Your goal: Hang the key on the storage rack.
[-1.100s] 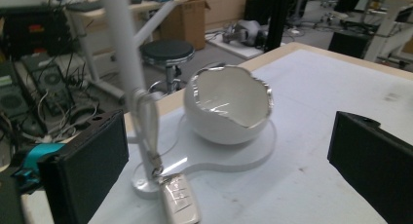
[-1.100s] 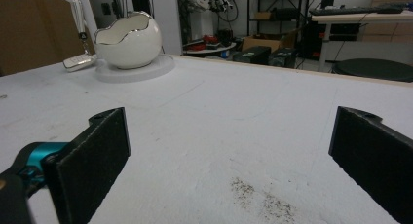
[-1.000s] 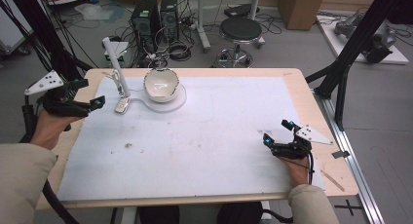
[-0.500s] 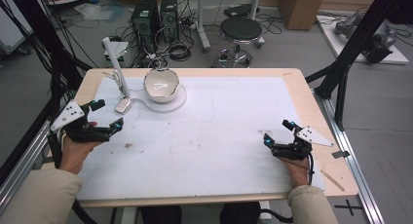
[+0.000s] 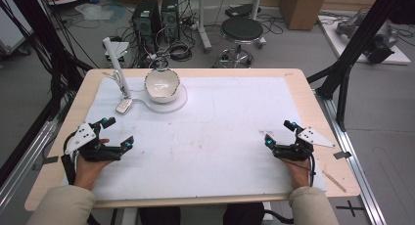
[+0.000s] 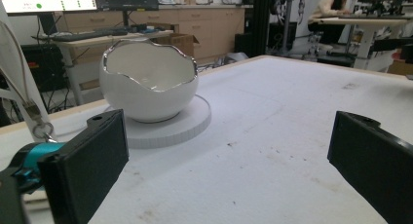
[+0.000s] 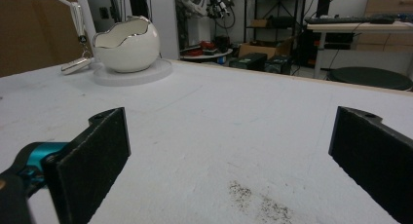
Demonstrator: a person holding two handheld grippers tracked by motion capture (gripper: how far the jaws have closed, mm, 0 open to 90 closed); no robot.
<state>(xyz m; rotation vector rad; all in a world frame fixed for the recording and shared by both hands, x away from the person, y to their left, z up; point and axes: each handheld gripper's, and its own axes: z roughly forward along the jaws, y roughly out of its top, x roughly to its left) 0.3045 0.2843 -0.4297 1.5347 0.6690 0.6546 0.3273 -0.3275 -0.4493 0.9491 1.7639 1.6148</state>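
Near the counter's point(image 5: 205, 74) front edge, the left gripper point(image 5: 119, 132) has drawn back from the bowl point(image 5: 161, 84), jaws spread, grasping nothing; the right gripper point(image 5: 279, 134) stays put, likewise released.

Wooden tabletop point(image 5: 313, 95) is covered by a white sheet point(image 5: 225, 122). Grey floor beyond the far edge is cluttered with cables point(image 5: 178, 51), two black PC towers point(image 5: 159, 17) and a round black stool point(image 5: 243, 28). Black frame struts point(image 5: 352, 54) are seen off the right edge. Wooden cabinets point(image 6: 195, 22) and a monitor point(image 6: 48, 0) are seen behind.

Bowl point(image 5: 161, 84) inside hidden by near wall; key fob point(image 5: 123, 105) details too small.
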